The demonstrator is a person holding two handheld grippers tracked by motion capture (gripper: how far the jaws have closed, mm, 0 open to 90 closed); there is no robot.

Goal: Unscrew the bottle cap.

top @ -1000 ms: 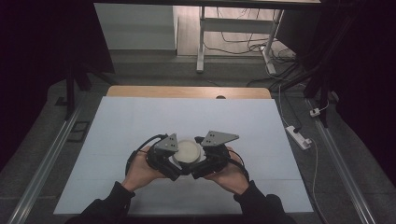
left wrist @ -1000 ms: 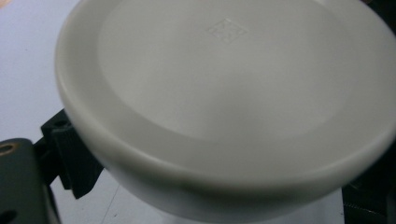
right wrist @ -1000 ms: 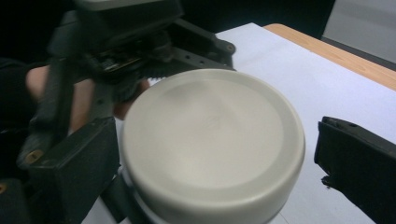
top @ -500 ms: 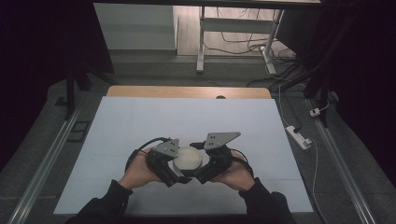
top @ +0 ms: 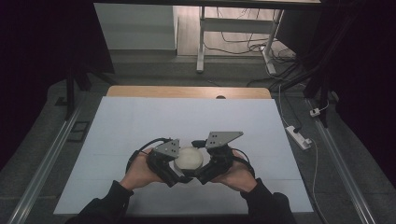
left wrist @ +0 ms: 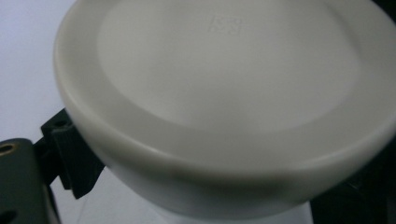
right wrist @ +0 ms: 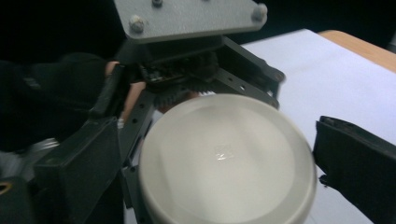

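A round white lidded container (top: 189, 157) sits between my two grippers near the front of the white-covered table (top: 140, 121). My left gripper (top: 176, 169) holds it from the left and my right gripper (top: 201, 170) from the right. In the left gripper view the container (left wrist: 224, 93) looms very close, with one black jaw pressed on its lower left side. In the right gripper view the container's flat lid (right wrist: 224, 158) lies between my right gripper's (right wrist: 219, 175) two jaws. The left gripper (right wrist: 187, 70) with its grey plate sits just behind it.
A strip of bare wood (top: 187, 92) shows along the table's far edge. A white power strip (top: 299, 136) lies on the floor to the right. Metal rails run along both sides of the table, and desk legs with cables stand beyond it.
Both hands, the grippers and the container have shifted a little toward the table's near edge. The grip on the container looks the same.
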